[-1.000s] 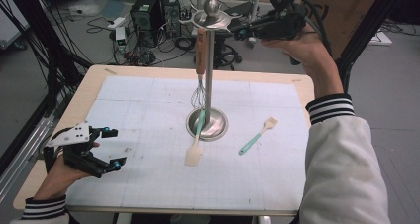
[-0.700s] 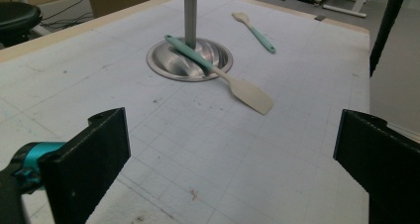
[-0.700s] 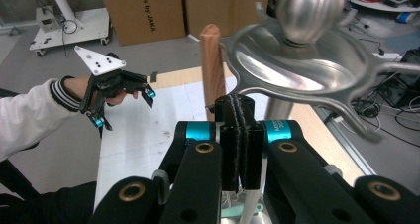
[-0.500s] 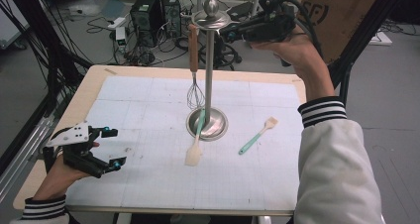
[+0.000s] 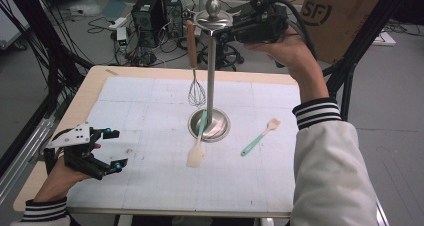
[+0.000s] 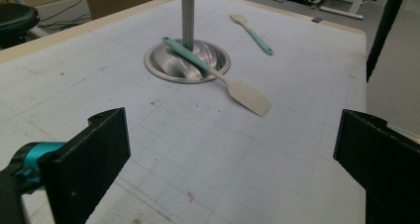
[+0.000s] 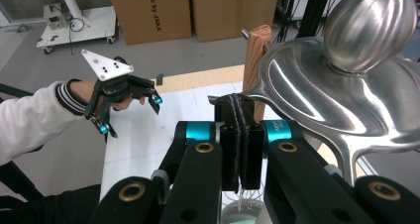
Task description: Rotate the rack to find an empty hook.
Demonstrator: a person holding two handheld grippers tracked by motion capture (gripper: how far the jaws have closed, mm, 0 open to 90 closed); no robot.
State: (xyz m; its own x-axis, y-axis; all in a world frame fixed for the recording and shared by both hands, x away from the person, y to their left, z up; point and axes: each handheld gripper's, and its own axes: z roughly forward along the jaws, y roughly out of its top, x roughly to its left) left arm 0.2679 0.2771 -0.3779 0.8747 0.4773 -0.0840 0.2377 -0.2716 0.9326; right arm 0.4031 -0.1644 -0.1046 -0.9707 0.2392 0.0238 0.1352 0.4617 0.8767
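Setting: a pale table (image 5: 150, 196) covered with a gridded mat, seen from above the person's side; cardboard boxes and cables lie on the floor beyond its far edge.

Stand: a tall steel utensil stand (image 5: 210, 76) rises upright from a round dished base (image 5: 220, 132) near the middle of the table, capped by a flat top plate with a ball knob (image 7: 369, 26).

Whisk: a wire whisk (image 5: 195, 66) with a wooden handle hangs from the left side of the top plate, its wire head clear of the mat, so it is stored off the table.

Right gripper: the right gripper (image 7: 240, 117) is held high at the far right, level with the top plate. Its jaws are pressed together with nothing visible between them, their tips just at the plate's edge beside the whisk handle. Whether they touch the plate is hard to tell.

Left gripper: the left gripper (image 5: 111, 148) rests low at the near left corner, jaws spread wide and empty, apparently waiting its turn.

Spatula: a teal-handled spatula (image 6: 218, 75) lies with its handle across the base and its cream blade on the mat, nearer the person.

Brush: a teal-handled brush (image 5: 260, 137) lies flat to the right of the base, apart from it.

Likely aim: hanging the loose utensils on the stand.
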